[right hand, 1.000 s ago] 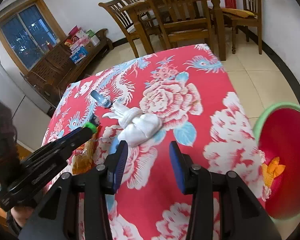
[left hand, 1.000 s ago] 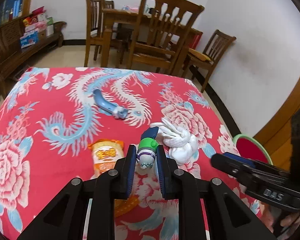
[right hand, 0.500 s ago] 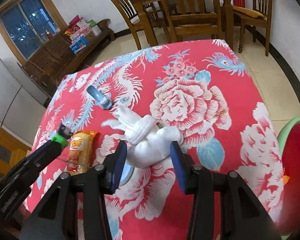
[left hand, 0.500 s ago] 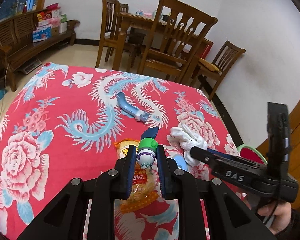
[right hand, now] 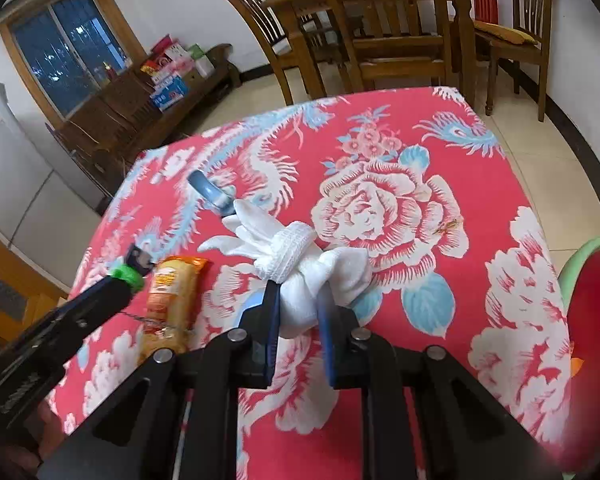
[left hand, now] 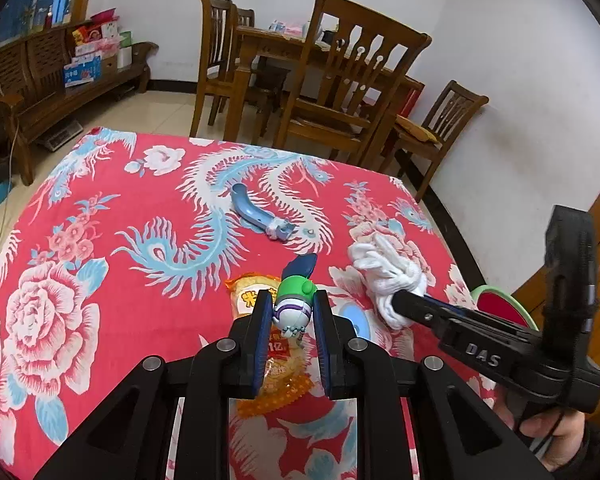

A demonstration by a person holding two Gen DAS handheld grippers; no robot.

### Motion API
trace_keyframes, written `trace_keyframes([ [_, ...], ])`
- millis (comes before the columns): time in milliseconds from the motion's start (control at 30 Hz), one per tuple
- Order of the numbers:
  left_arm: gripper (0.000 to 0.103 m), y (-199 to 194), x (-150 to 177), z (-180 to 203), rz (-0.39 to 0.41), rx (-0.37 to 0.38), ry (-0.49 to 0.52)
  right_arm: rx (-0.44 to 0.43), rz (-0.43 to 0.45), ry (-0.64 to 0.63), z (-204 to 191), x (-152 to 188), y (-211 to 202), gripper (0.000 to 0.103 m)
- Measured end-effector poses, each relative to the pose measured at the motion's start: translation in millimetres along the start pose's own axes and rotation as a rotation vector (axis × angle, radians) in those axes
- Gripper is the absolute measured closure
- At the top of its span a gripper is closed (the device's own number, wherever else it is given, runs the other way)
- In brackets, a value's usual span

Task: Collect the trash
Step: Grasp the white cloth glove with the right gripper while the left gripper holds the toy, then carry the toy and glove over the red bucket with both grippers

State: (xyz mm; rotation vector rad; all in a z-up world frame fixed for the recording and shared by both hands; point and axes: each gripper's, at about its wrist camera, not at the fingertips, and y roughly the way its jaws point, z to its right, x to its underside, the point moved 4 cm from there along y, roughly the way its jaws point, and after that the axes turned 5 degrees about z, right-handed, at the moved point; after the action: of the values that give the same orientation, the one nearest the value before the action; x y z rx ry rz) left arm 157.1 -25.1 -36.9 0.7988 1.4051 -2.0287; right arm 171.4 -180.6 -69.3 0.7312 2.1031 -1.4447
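White glove bundle point(right hand: 300, 276) lies lengthwise between our right hand-held gripper point(right hand: 298, 312), jaws closing on it; left hand-held gripper point(left hand: 291, 314) grips a toy point(left hand: 294, 304).

Left tongs point(left hand: 292, 316) clamped, right tongs point(right hand: 298, 300) closing

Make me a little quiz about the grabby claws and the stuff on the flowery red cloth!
1. True or false: the left gripper is empty.
2. What is between the right gripper's closing jaws? A) orange snack packet B) white gloves C) blue curved piece
3. Fill in: the bin beside the table is red inside with a ____ rim.

Key
1. False: it holds a small toy with a green cap.
2. B
3. green
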Motion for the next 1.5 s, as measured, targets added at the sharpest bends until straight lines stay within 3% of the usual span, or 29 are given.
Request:
trace_keyframes([
  [533,0.083,-19.5,11.1,48.5,-0.003,0.072,0.064,0.002,0.087,0.078,29.9,23.6,-83.3,0.083],
  [1133,0.083,-28.3,32.7,137.0,-0.035,0.191,0.190,0.181,0.189,0.277,131.9,60.8,-163.4,0.082],
  [1500,0.083,-16.4,49.3,185.1,-0.079,0.252,0.265,0.290,0.195,0.382,186.8,84.3,-182.0,0.079],
])
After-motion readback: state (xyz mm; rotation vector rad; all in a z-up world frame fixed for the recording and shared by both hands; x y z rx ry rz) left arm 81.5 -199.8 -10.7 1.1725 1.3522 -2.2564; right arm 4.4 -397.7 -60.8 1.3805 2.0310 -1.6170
